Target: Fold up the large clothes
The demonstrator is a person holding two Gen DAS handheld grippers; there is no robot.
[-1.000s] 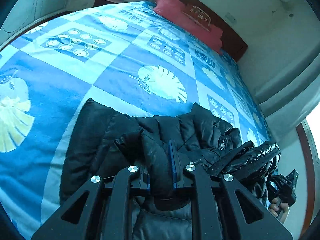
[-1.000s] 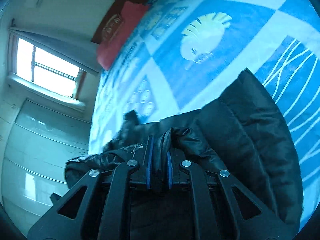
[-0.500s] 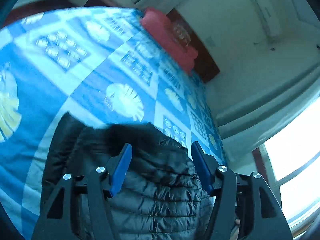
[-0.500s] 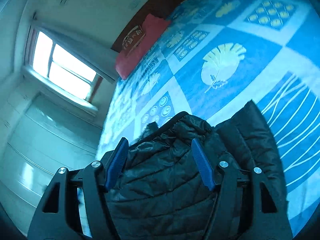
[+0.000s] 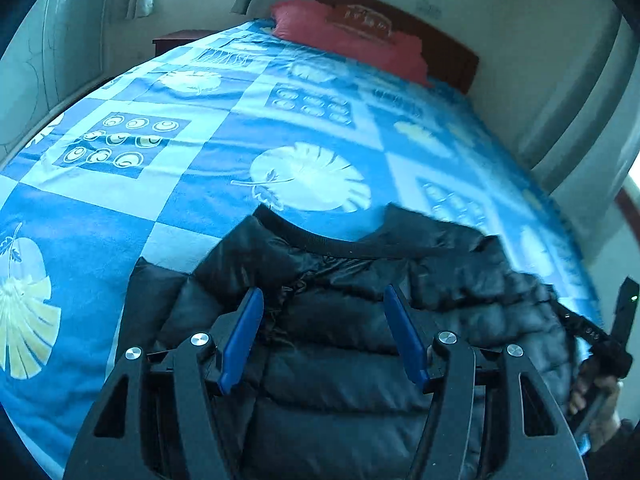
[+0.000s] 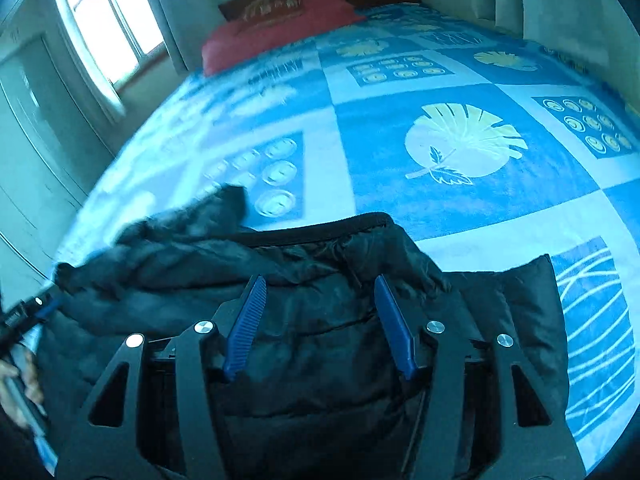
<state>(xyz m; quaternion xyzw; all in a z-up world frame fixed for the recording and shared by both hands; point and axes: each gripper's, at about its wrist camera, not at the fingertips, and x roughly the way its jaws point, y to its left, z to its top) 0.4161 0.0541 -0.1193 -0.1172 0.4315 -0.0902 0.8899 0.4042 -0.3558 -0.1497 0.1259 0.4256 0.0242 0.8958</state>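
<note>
A black puffer jacket [image 5: 352, 320] lies folded on the blue patterned bed cover [image 5: 200, 184], near the bed's foot. My left gripper [image 5: 322, 296] is open and empty, its blue pads spread just above the jacket. In the right wrist view the same jacket [image 6: 320, 304] lies under my right gripper [image 6: 318, 284], which is also open and empty. A sleeve end [image 6: 228, 200] sticks out at the jacket's far left. Each view shows the other gripper and the hand that holds it at its edge.
A red pillow [image 5: 348, 36] lies against the dark wooden headboard [image 5: 452, 52] at the far end of the bed. A window [image 6: 104, 28] with curtains is on one side. A nightstand [image 5: 176, 40] stands by the bed's far corner.
Both grippers were shut on jacket folds a second ago. They have opened and let go, and the jacket now lies flat on the bed. Both cameras have levelled toward the headboard.
</note>
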